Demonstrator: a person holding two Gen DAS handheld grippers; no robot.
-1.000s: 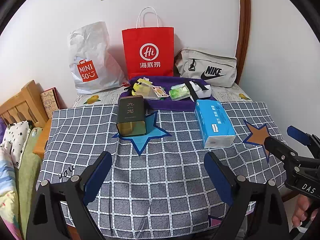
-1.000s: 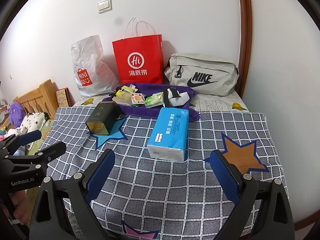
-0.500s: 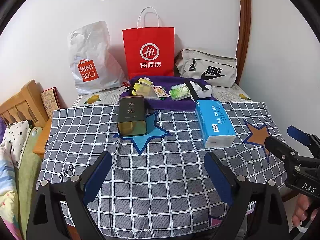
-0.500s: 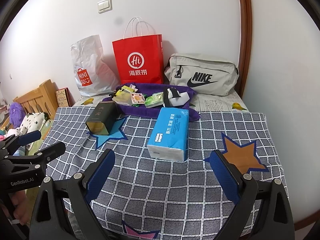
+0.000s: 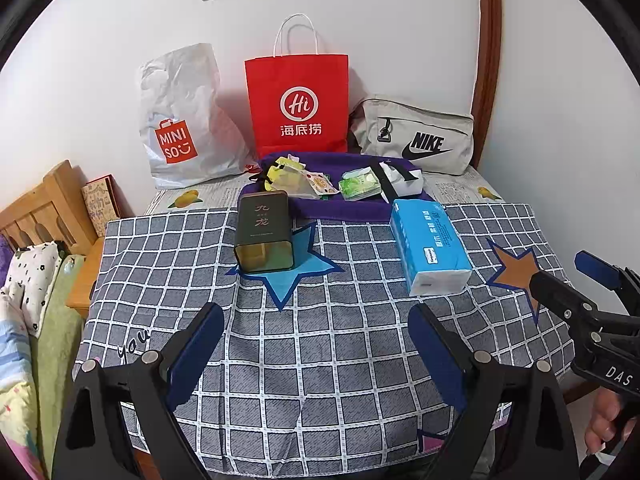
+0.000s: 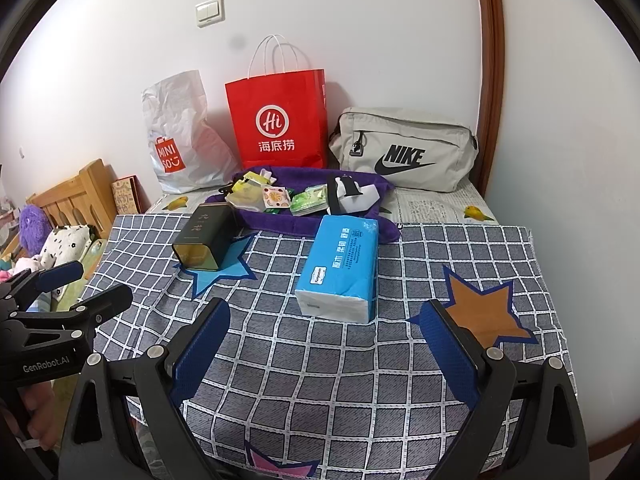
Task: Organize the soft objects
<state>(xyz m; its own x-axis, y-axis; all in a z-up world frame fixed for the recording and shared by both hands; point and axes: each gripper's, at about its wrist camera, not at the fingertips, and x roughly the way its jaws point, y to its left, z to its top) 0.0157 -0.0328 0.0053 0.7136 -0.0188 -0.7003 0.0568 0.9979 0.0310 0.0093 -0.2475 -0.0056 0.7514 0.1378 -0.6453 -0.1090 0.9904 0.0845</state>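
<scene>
A blue tissue pack (image 5: 430,246) (image 6: 342,268) lies on the checked tablecloth (image 5: 320,344). A purple cloth (image 5: 344,208) (image 6: 296,224) at the back holds small packets (image 5: 360,186) and a black-and-white pouch (image 6: 352,196). A dark tin (image 5: 262,232) (image 6: 204,240) lies on its side on a blue star. My left gripper (image 5: 316,344) is open and empty above the near cloth. My right gripper (image 6: 324,340) is open and empty, in front of the tissue pack. Each gripper also shows at the edge of the other's view.
A white Miniso bag (image 5: 180,120), a red paper bag (image 5: 298,104) and a grey Nike bag (image 5: 416,136) stand against the wall. A wooden bed frame (image 5: 44,208) with bedding is at the left. A wall lies to the right.
</scene>
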